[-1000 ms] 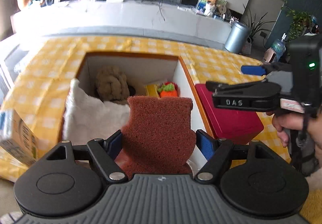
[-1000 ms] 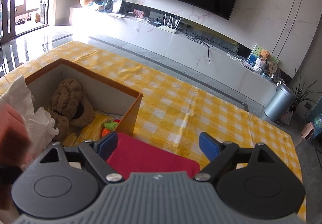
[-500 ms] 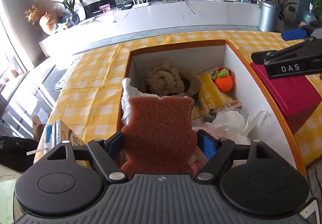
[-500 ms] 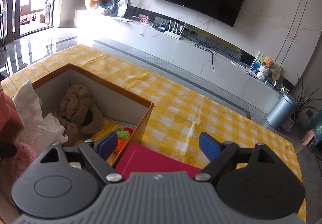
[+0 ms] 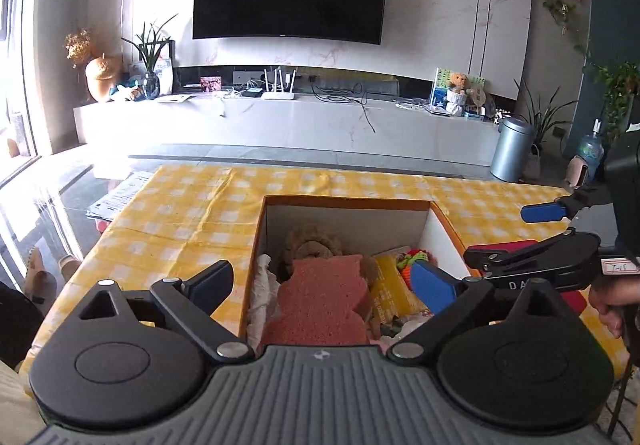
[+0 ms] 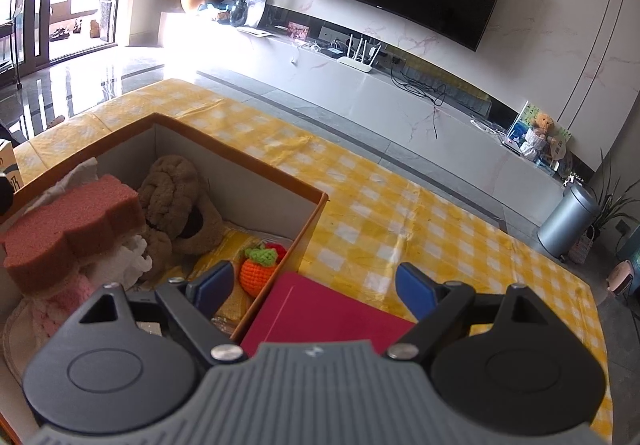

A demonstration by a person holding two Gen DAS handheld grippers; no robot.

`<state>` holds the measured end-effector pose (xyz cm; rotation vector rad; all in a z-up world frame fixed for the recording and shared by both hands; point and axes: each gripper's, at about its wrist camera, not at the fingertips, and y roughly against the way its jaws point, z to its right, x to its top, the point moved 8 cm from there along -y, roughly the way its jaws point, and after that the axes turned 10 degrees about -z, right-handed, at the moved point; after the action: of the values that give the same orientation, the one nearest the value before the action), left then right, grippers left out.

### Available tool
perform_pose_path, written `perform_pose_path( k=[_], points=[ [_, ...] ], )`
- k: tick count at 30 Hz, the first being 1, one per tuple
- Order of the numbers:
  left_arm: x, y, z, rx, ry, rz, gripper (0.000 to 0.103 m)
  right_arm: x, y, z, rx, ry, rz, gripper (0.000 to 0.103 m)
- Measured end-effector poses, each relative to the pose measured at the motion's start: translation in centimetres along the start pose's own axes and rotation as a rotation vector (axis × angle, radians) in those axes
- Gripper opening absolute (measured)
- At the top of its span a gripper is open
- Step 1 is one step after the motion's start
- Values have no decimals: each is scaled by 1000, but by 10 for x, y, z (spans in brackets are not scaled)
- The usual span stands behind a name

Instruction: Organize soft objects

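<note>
An orange-rimmed box [image 5: 348, 201] [image 6: 236, 156] on the yellow checked table holds soft things. A red-brown sponge [image 5: 324, 301] [image 6: 72, 225] lies on top of white cloth inside it. Beside it are a brown plush toy [image 6: 176, 197] and a knitted orange fruit [image 6: 258, 269]. My left gripper [image 5: 322, 283] is open and empty just above the sponge. My right gripper [image 6: 310, 285] is open and empty over a red lid [image 6: 320, 319] right of the box; it also shows in the left wrist view [image 5: 540, 213].
The yellow checked cloth [image 6: 400, 213] covers the table to the right and behind the box. Papers [image 5: 120, 197] lie past the table's left edge. A TV bench [image 5: 280, 117] and a metal bin [image 5: 512, 153] stand beyond.
My left gripper opened and let go of the sponge, which now lies in the box. The left gripper tilted up and drew back. The right gripper stayed open over the red lid.
</note>
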<state>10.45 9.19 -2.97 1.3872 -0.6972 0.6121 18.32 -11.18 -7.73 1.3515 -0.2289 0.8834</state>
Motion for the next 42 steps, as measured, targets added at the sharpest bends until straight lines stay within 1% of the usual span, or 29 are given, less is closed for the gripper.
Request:
perform_pose_path(
  k=[4, 5, 6, 7, 8, 9, 10, 11, 13, 16, 18, 20, 21, 23, 25, 29, 33, 34, 35, 36, 37, 38, 40, 41, 42],
  points=[
    [3, 3, -1, 12, 26, 17, 103, 1, 3, -2, 13, -5, 10, 87],
    [4, 3, -2, 24, 44, 19, 103, 1, 4, -3, 29, -11, 12, 87],
    [4, 3, -6, 41, 63, 19, 103, 1, 5, -7, 63, -18, 6, 85],
    [5, 2, -10, 54, 76, 20, 103, 0, 5, -12, 111, -26, -2, 74],
    [5, 2, -15, 68, 84, 20, 103, 0, 6, -17, 166, -36, -9, 66],
    [5, 2, -19, 84, 91, 20, 103, 1, 7, -26, 243, -56, -14, 55],
    [6, 2, -24, 104, 102, 23, 103, 1, 8, -34, 302, -72, -17, 51],
    [6, 3, -29, 127, 116, 32, 103, 3, 9, -41, 348, -80, -17, 49],
    [7, 5, -35, 154, 111, 39, 103, 7, 10, -64, 455, -80, -19, 35],
    [4, 2, -39, 178, 93, 29, 103, 14, 17, -97, 568, -40, 5, 29],
    [2, -1, -41, 198, 90, 15, 103, 15, 20, -118, 587, 25, 27, 27],
    [0, -3, -42, 204, 83, 4, 103, 13, 14, -133, 550, 72, -11, 27],
    [-2, -4, -43, 207, 84, -7, 103, 10, 7, -138, 518, 85, -40, 27],
    [-4, -8, -45, 212, 93, -34, 103, 6, -6, -141, 486, 76, -98, 27],
    [-7, -11, -46, 212, 98, -47, 103, 0, -16, -144, 509, 53, -137, 28],
    [-10, -13, -49, 224, 104, -62, 103, -3, -28, -142, 536, 13, -179, 28],
    [-10, -11, -52, 239, 135, -73, 103, -3, -28, -138, 552, -15, -188, 30],
    [-10, -12, -55, 251, 159, -79, 103, -3, -24, -137, 543, -14, -170, 33],
    [-9, -10, -57, 269, 174, -68, 103, -3, -19, -134, 535, -16, -153, 36],
    [-7, -7, -57, 288, 165, -49, 103, -3, -13, -131, 535, -24, -139, 39],
    [-4, -4, -54, 299, 144, -34, 103, -3, -6, -126, 539, -40, -128, 47],
    [0, 1, -48, 303, 102, -11, 103, -3, 0, -121, 542, -54, -118, 51],
    [7, 12, -36, 286, 37, 41, 103, -1, 21, -98, 533, -85, -55, 61],
    [10, 17, -30, 272, 21, 68, 103, -2, 32, -83, 518, -109, -18, 65],
    [13, 22, -23, 256, 12, 91, 103, -3, 44, -68, 495, -137, 14, 72]
  ],
)
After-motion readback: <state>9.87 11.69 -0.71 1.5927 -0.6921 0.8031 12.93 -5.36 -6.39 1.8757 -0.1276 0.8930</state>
